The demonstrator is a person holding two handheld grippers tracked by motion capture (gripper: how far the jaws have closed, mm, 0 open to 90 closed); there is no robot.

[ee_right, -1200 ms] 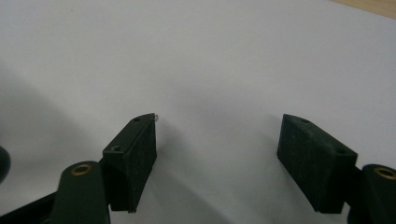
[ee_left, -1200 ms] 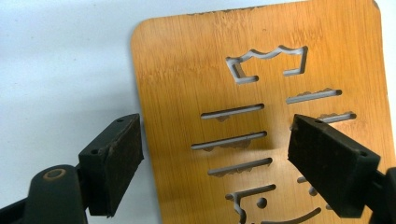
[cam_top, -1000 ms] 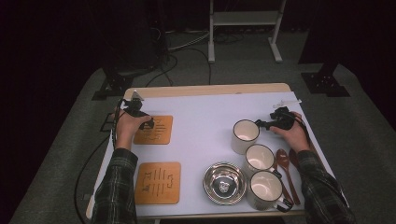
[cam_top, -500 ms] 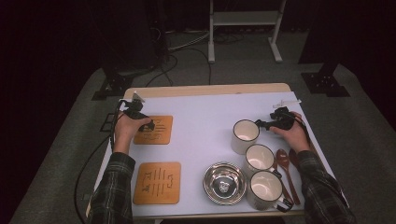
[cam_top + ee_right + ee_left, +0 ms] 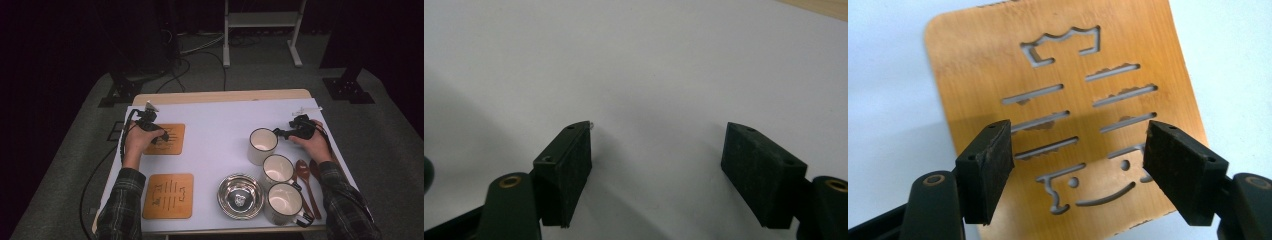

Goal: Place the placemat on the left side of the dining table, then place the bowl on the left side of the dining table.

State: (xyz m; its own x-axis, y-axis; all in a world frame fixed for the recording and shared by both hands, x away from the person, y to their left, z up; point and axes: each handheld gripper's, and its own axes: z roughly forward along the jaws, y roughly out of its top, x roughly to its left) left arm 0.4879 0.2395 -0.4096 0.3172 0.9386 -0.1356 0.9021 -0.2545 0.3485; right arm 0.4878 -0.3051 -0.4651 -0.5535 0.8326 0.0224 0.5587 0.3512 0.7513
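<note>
The left gripper [image 5: 159, 136] hangs over the upper wooden coaster [image 5: 1068, 100], which lies flat on the white surface [image 5: 220, 125]. In the left gripper view the coaster passes under both jaws; its cut-out slots are between and beyond them, and its near edge is just below the pads. The jaws are well apart and nothing is pressed between them. Compared with the picture one second ago, the left hand sits almost at the same place over the coaster, and its jaws first closed a little and have just opened a little again, with only the coaster below them.

The right gripper [image 5: 280, 133] is beside the far cup [image 5: 263, 145], its jaws pointing toward the rim. In the right gripper view the jaws are wide open with only bare white surface between them. This hand looks unchanged since the earlier pictures.

On the near side of the right hand stand two more cups [image 5: 278, 169], a steel bowl [image 5: 240, 196] and wooden spoons [image 5: 303, 175]. A second coaster [image 5: 169, 195] lies near the person's left sleeve.
</note>
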